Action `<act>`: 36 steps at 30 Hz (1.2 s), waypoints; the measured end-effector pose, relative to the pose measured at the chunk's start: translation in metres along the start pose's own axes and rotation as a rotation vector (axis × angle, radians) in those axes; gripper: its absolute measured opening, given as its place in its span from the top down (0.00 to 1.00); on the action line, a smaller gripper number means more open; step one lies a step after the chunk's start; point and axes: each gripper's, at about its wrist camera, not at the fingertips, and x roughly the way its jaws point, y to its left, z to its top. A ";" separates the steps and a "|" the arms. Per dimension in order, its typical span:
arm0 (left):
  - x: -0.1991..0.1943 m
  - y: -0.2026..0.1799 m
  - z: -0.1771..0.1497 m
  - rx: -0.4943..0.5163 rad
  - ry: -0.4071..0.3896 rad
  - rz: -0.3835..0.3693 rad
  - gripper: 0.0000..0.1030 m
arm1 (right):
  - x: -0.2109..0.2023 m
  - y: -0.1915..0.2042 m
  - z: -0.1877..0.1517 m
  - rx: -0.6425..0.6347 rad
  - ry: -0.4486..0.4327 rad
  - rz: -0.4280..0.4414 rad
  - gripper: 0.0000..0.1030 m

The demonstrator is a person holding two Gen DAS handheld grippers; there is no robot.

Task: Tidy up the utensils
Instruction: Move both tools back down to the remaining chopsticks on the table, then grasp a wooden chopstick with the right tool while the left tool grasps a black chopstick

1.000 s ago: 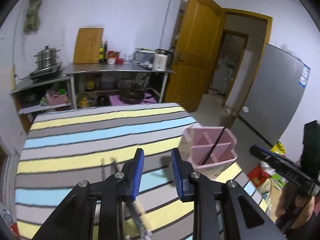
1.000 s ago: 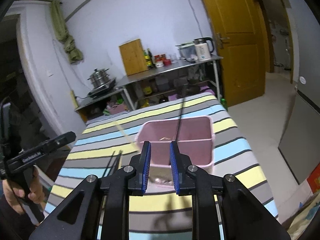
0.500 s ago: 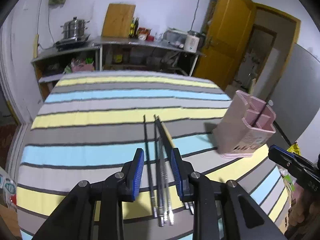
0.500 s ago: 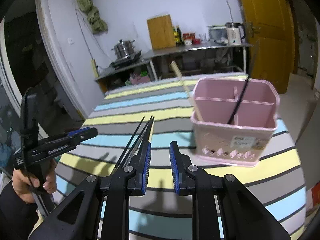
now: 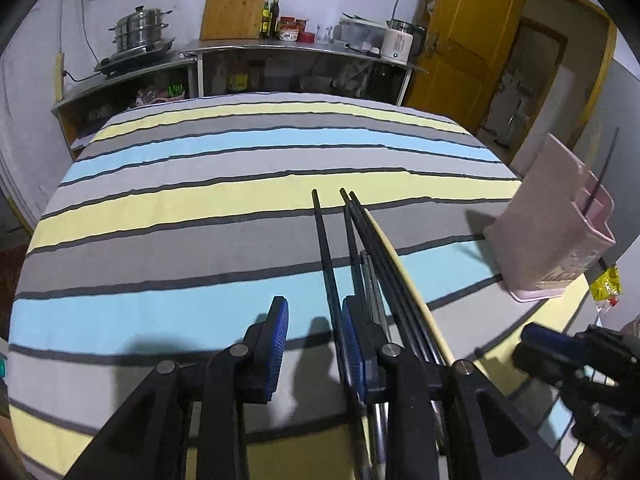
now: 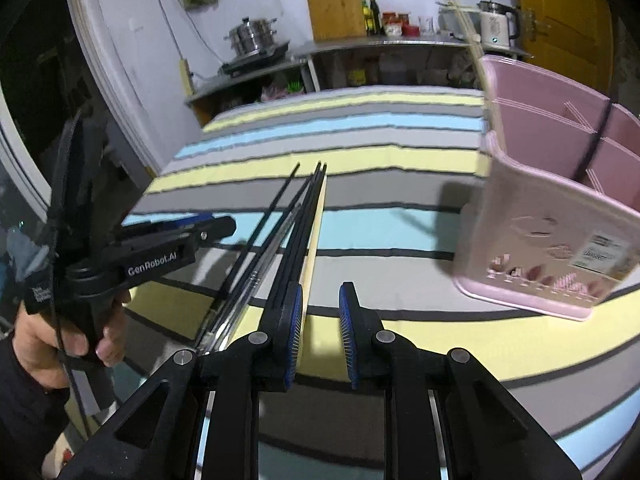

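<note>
Left wrist view: the left gripper [image 5: 312, 332] tilts down over the striped tablecloth [image 5: 160, 240], jaws apart at a moderate gap with nothing between the pads.
Left gripper and chopsticks: the lone black chopstick [image 5: 322, 236] runs just inside the right finger [image 5: 354, 344]; whether they touch cannot be told.
Chopstick bundle: more black chopsticks [image 5: 368, 240], a pale wooden one [image 5: 394, 258] and clear or metallic sticks [image 5: 370, 280] lie flat on the cloth, to the right of the left gripper's right finger, pointing away toward the far side.
Right wrist view: the right gripper [image 6: 320, 320] also angles down at the table, jaws narrowly apart and empty; bare cloth shows in the gap.
Right gripper and bundle: the bundle [image 6: 296, 216] lies to the left of its left finger [image 6: 294, 320], the pale chopstick [image 6: 316, 240] passing just beside that finger.
Person's hand: a hand [image 6: 60, 344] grips the handle of the left gripper [image 6: 176, 240] at the left of the right wrist view, sleeve dark.
Pink holder: a pink divided utensil caddy [image 6: 560, 248] stands upright on the cloth at the right, well apart from the bundle.
Holder contents: one black chopstick [image 6: 596, 140] leans in a compartment; a pale chopstick [image 6: 468, 32] rises at its far left corner.
Holder in left wrist view: caddy [image 5: 552, 232] at the right table edge, black stick [image 5: 600, 176] poking out.
Background: metal shelving [image 5: 280, 52] with a steamer pot [image 5: 140, 32], cutting board [image 5: 234, 4] and kettle [image 5: 400, 42] along the far wall.
</note>
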 end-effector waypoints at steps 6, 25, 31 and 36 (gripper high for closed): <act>0.016 0.004 0.002 0.002 0.008 -0.001 0.73 | 0.035 0.004 0.003 -0.007 0.056 -0.001 0.81; 0.022 0.007 0.005 -0.004 -0.015 -0.015 0.73 | 0.058 0.011 0.008 -0.039 0.074 -0.024 0.94; 0.033 -0.007 0.009 0.058 0.012 0.005 0.73 | 0.056 0.009 0.007 -0.029 0.071 -0.020 0.94; 0.040 -0.016 0.008 0.102 0.013 0.045 0.75 | 0.054 0.006 0.006 -0.019 0.072 -0.020 0.95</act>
